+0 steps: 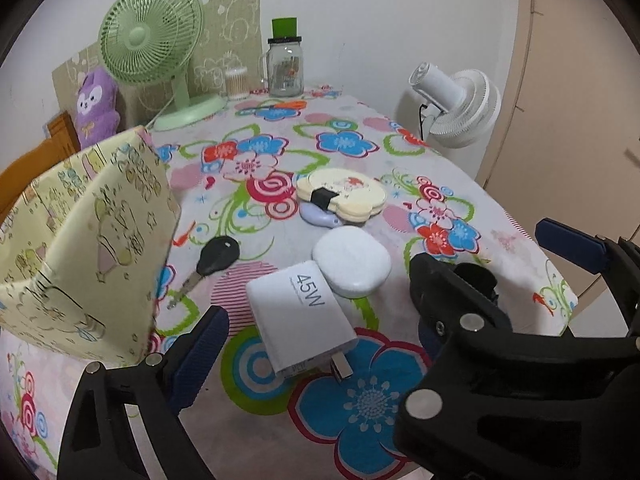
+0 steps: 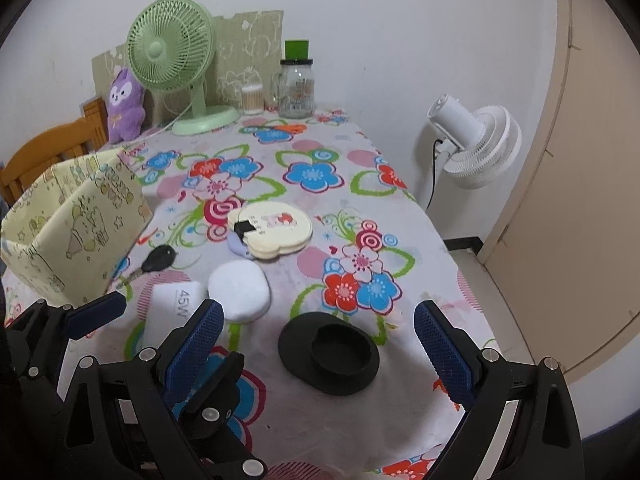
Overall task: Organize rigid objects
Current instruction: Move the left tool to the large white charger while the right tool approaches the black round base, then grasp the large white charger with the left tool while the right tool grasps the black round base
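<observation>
On the flowered tablecloth lie a white 45W charger (image 1: 301,312) (image 2: 172,304), a white oval case (image 1: 352,266) (image 2: 239,292), a black car key (image 1: 212,264) (image 2: 158,261), a cream flower-shaped compact (image 1: 342,196) (image 2: 272,232) over a small lilac item (image 1: 320,216), and a black round lid (image 2: 329,354). A yellow patterned fabric box (image 1: 88,248) (image 2: 76,224) stands at the left. My left gripper (image 1: 316,344) is open, just short of the charger. My right gripper (image 2: 320,340) is open with the black lid between its fingers (image 2: 440,352).
A green desk fan (image 1: 154,48), a purple plush (image 1: 96,104), a cotton-swab pot (image 1: 236,82) and a glass jar (image 1: 285,68) stand along the back wall. A white floor fan (image 1: 460,108) stands off the table's right edge. A wooden chair (image 2: 48,148) is at the left.
</observation>
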